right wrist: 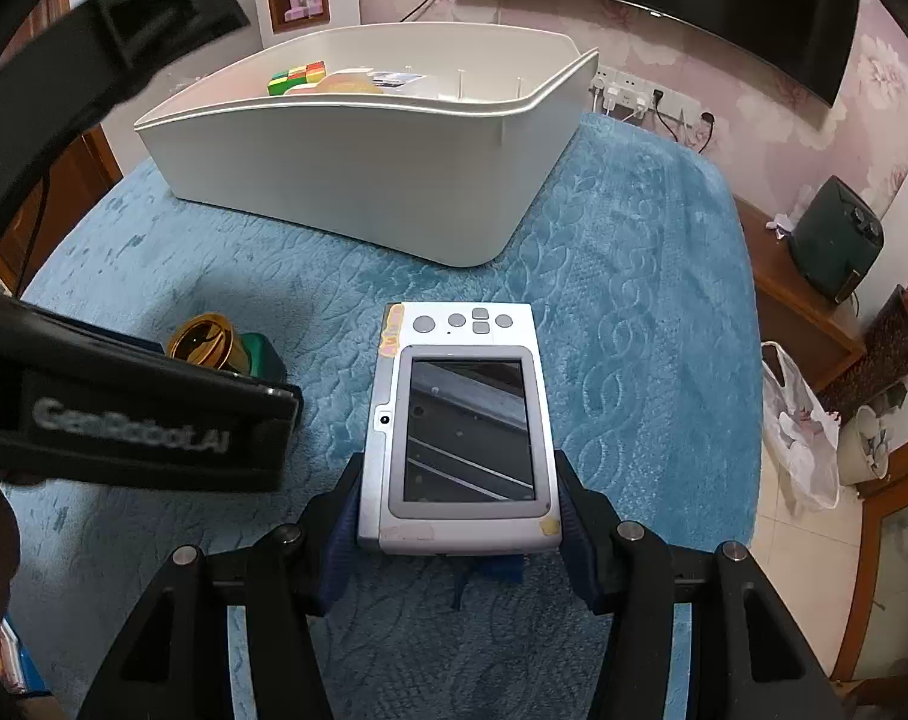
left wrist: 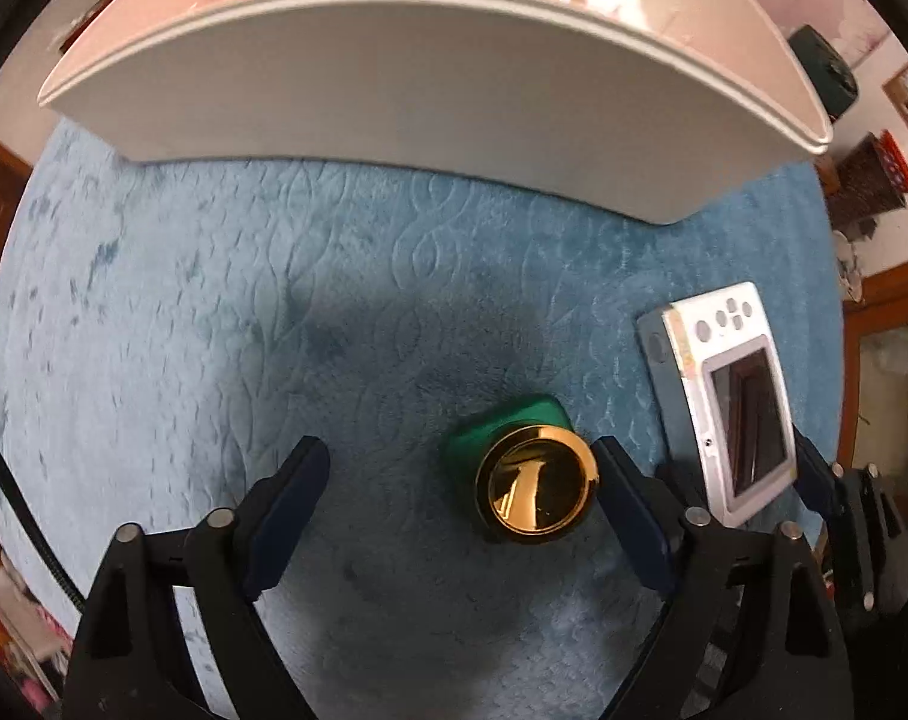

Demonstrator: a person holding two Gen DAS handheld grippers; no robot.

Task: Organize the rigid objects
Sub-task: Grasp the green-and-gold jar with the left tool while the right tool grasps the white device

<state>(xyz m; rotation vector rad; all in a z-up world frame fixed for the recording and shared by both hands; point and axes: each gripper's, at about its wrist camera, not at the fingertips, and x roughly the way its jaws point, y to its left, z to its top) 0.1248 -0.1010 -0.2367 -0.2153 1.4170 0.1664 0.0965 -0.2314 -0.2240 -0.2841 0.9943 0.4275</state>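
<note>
The silver rectangular handheld device (right wrist: 463,420) is clamped by the right gripper (right wrist: 460,516); the gold-capped green bottle (left wrist: 535,480) is straddled, ungripped, by the open left gripper (left wrist: 460,474), the white plastic bin (left wrist: 430,108) at twelve o'clock.

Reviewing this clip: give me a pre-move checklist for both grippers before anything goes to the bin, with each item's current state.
1. Right gripper shut on the camera: ok, pads press both its sides.
2. Camera lifted off the blue cloth: cannot tell.
3. Bottle between the left gripper jaws: ok, though it sits close to the jaw on the picture's right.
4. Left grip on the bottle: not ok, jaws open with a wide gap on one side.
5. Bin has room: ok, a coloured cube and a few items lie at the far side.
6. Grippers clear of each other: cannot tell, they work side by side.
</note>
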